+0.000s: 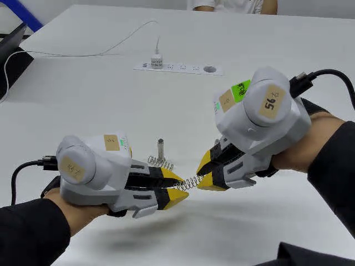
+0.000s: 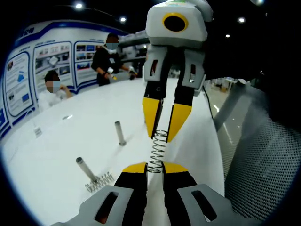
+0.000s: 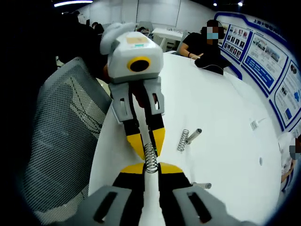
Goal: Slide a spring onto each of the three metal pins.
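A thin steel spring (image 1: pixel 189 182) is stretched in the air between my two grippers. My left gripper (image 1: pixel 183 187) is shut on one end, its yellow tips (image 2: pixel 155 167) pinching the coil (image 2: pixel 157 150). Facing it, my right gripper (image 1: pixel 199 178) is shut on the other end (image 3: pixel 150 159). Just behind them a metal pin (image 1: pixel 161 148) stands upright on the white table, bare, with a second spring (image 1: pixel 160 162) lying at its foot. Another bare pin (image 2: pixel 120 133) stands farther along, mostly hidden behind my right gripper in the head view.
A white power strip (image 1: pixel 177 67) with a plugged charger (image 1: pixel 157 60) and cable lies mid-table. A person (image 1: pixel 230 4) sits at the far end. A mesh chair (image 2: pixel 254 155) stands at the table's edge. Other people sit at the table (image 3: pixel 209 47).
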`<state>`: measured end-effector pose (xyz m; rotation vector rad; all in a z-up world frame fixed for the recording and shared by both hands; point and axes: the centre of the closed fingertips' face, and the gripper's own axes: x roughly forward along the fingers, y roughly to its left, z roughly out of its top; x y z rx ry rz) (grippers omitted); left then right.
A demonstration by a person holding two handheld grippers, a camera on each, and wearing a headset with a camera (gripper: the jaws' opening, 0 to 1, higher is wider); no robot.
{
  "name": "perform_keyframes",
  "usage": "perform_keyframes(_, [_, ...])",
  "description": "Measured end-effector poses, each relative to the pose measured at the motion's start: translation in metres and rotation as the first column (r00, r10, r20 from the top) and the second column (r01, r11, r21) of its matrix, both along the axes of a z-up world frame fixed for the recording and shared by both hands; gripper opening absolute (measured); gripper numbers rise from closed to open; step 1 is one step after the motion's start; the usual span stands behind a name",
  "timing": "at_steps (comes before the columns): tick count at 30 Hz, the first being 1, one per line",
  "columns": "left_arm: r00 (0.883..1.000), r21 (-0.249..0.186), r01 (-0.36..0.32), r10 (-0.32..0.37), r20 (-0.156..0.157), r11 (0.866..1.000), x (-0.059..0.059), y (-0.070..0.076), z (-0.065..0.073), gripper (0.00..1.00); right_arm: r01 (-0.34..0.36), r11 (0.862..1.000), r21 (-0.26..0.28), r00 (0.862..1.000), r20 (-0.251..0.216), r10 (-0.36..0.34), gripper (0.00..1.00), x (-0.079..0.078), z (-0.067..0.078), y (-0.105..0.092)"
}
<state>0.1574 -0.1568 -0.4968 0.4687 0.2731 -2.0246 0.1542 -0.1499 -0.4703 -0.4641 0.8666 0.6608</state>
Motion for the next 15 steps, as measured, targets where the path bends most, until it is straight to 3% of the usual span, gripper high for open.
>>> perform_keyframes(15, [1.0,-0.005,0.007,-0.007,-0.004,1.0,-0.003,-0.001,0.001,0.11,-0.019,0.999,0.034,0.997,0.073,0.016,0.12,0.013,0.015,0.014])
